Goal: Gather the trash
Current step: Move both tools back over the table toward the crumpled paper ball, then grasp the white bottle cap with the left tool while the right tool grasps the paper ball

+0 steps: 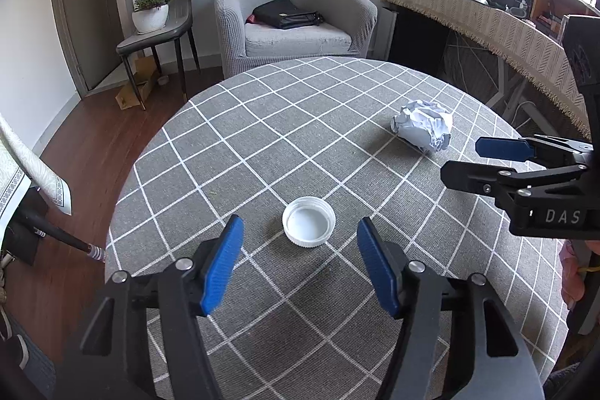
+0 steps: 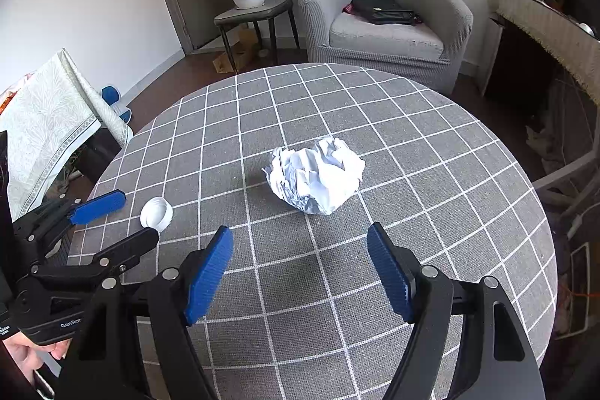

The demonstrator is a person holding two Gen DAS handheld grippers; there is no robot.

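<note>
Approach step: left gripper (image 1: 300, 265) hangs with fingers spread just short of the white cap (image 1: 308, 221); right gripper (image 2: 300, 272) likewise faces the crumpled paper (image 2: 317, 175), beside the cap. Next, lower and pinch.

- The left gripper (image 1: 300, 261) tilts downward over the round table (image 1: 337, 306), its blue-padded jaws spread apart with nothing pressed between them.
- One blue pad (image 1: 221, 265) stands at each side of the gap, both clear of the table's cloth.
- The right gripper (image 2: 300, 272) also tilts downward over the table, jaws parted and holding nothing.
- Seen from the right wrist camera, the left gripper reaches in over the table's left edge, and a hand (image 2: 33, 351) grips its black body.
</note>
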